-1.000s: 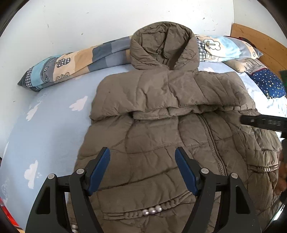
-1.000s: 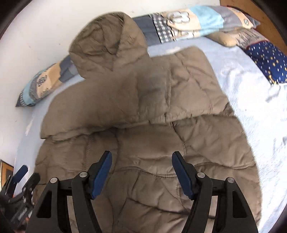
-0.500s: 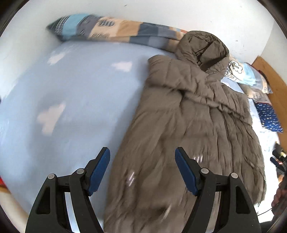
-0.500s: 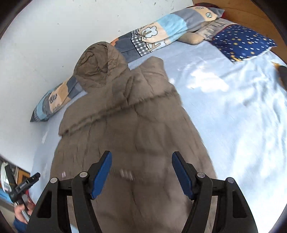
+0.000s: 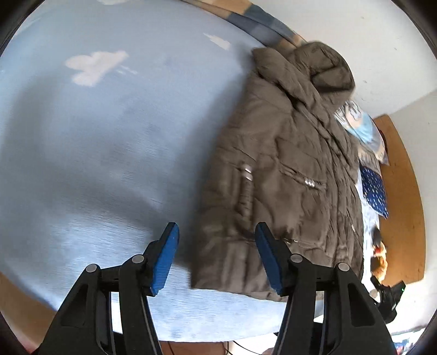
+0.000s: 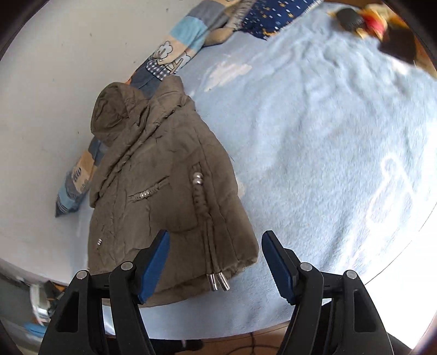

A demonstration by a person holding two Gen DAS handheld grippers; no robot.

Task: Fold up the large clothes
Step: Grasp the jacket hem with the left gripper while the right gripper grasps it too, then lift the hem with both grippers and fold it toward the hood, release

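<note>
A brown quilted hooded jacket [image 5: 284,174] lies flat on a light blue bed sheet [image 5: 109,142], hood toward the wall, sleeves folded across the chest. It also shows in the right wrist view [image 6: 169,185], with two drawstrings ending in metal tips [image 6: 218,284] at its hem. My left gripper [image 5: 217,259] is open and empty, above the hem's left corner near the bed's front edge. My right gripper [image 6: 215,265] is open and empty, above the hem's right corner.
A patchwork bolster [image 6: 169,54] runs along the white wall behind the hood. A navy starred pillow [image 5: 374,191] and a stuffed toy [image 6: 377,24] lie at the right end by the wooden headboard [image 5: 401,207]. The bed's front edge is just below both grippers.
Both grippers have pulled back from over the jacket toward the bed's front edge and apart, left gripper to the left hem corner, right to the right hem corner. The jacket has not moved.
</note>
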